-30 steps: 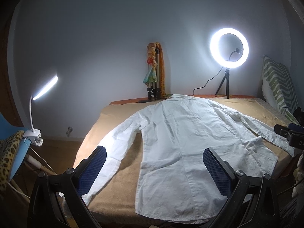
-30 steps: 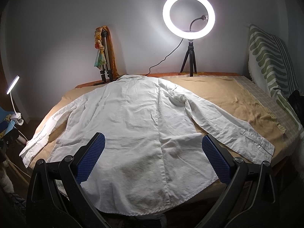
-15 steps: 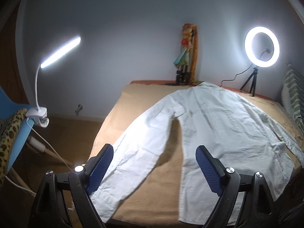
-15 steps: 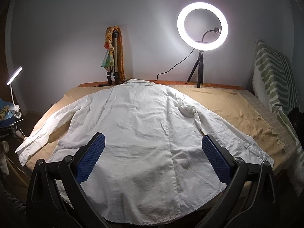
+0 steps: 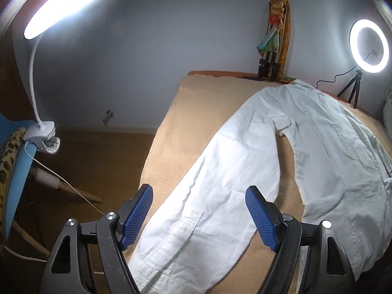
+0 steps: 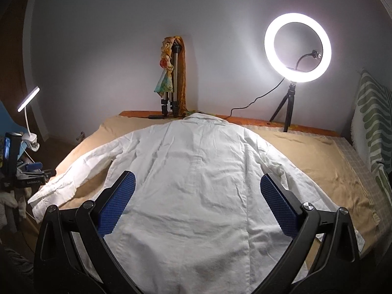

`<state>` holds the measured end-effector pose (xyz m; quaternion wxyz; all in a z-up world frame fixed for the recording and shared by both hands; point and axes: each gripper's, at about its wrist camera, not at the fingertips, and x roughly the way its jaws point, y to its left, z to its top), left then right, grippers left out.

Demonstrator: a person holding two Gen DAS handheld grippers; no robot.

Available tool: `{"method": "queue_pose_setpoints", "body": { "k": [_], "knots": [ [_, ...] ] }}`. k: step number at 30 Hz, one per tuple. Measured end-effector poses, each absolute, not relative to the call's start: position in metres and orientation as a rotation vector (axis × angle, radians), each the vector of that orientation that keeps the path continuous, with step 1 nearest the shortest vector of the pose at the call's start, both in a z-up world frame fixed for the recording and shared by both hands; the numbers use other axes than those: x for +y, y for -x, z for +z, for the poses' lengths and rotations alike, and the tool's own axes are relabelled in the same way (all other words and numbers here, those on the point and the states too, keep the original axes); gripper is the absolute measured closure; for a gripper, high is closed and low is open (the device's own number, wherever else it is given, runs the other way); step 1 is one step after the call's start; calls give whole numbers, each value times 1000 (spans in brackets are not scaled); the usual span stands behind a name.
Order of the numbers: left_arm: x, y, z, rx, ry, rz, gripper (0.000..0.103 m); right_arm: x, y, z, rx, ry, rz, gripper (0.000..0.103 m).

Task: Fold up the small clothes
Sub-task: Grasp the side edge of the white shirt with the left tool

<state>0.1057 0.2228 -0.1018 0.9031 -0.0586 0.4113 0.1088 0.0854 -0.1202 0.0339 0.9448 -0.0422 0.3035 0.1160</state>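
White cotton shirt [image 6: 196, 183] lies back-up on the tan bedspread [image 5: 191, 112], collar far, hem near. Its left sleeve [image 5: 208, 208] runs lengthwise toward the left gripper [image 5: 199, 218], whose jaws, just narrowing, straddle the cuff without pinching it. Right gripper [image 6: 198, 203] hangs wide and empty over the body (no containers here).

A room in a home, a bedroom by the look of it, rigged for filming; a bed [image 6: 318, 156] under a tan cover stands against a plain pale wall; a striped cushion [image 6: 372, 122] leans at its side; a lit ring light [image 6: 297, 47] on a small tripod and a folded tripod [image 6: 171, 83] stand at its far edge; a clip-on lamp [image 5: 41, 132] grips a blue chair [image 5: 17, 171] draped in leopard-print cloth.
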Motion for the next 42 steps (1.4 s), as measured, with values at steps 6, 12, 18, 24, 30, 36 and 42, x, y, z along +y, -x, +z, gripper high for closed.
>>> {"method": "queue_pose_setpoints", "body": {
  "k": [6,12,18,24,30,36,42],
  "knots": [
    [244,-139,-132,929,188,175,26,-114,-98,1,740,32,328,0],
    [272,-159,-146,954,376,122,47,-119,-95,-3,747,11,328,0],
    [277,-176,-158,983,436,66,79,-118,-91,1,740,25,338,0],
    [274,-176,-146,938,428,53,103,-114,-79,7,696,95,334,0],
    [254,-169,-114,855,436,-3,103,-116,-74,9,683,112,327,0],
    [193,-170,-68,770,382,-146,103,-118,-76,10,684,99,326,0],
    [109,-184,-71,832,302,-267,103,-123,-78,10,679,95,311,0]
  ]
}}
